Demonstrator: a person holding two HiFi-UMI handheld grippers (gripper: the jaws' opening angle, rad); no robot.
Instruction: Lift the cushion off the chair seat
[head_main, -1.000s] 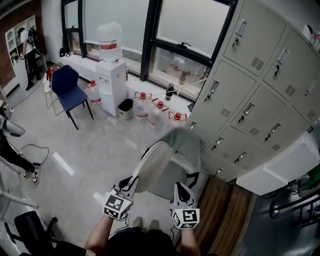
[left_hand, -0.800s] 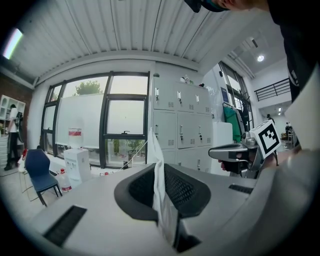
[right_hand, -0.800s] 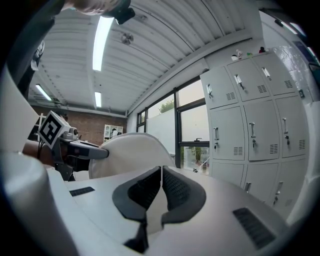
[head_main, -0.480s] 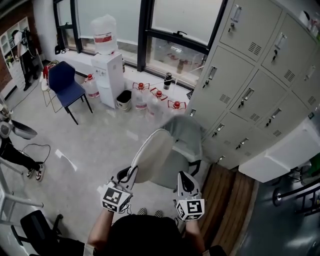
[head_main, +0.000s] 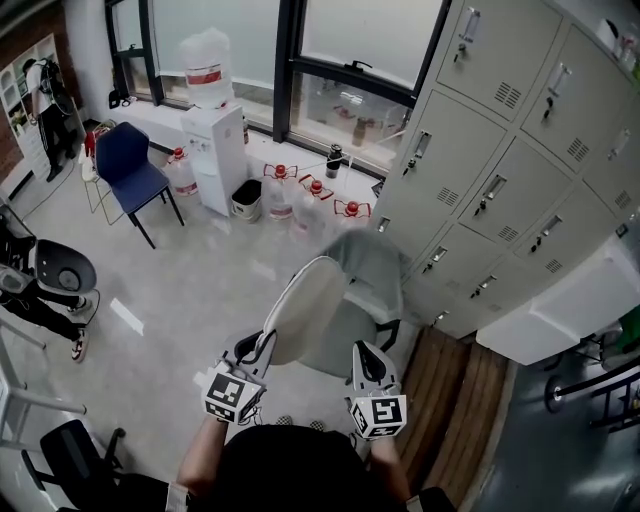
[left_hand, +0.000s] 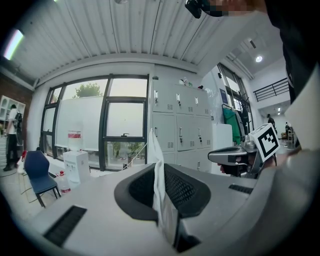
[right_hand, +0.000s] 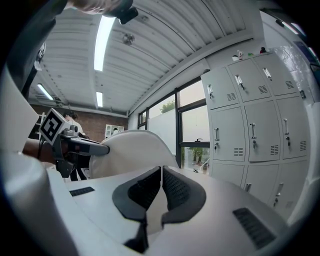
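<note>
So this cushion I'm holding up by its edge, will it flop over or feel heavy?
Probably fairly stiff: the cushion stands up as a full oval above the left gripper without folding. Likely light, since a pinch on its thin edge alone seems to carry it. Held at one spot, it may swing.

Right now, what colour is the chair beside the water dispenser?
Dark blue chair; the head view shows it best.

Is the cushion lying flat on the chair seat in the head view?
No, the cushion is tilted steeply up on edge, its lower end clamped in the left gripper, with the grey chair behind it.
</note>
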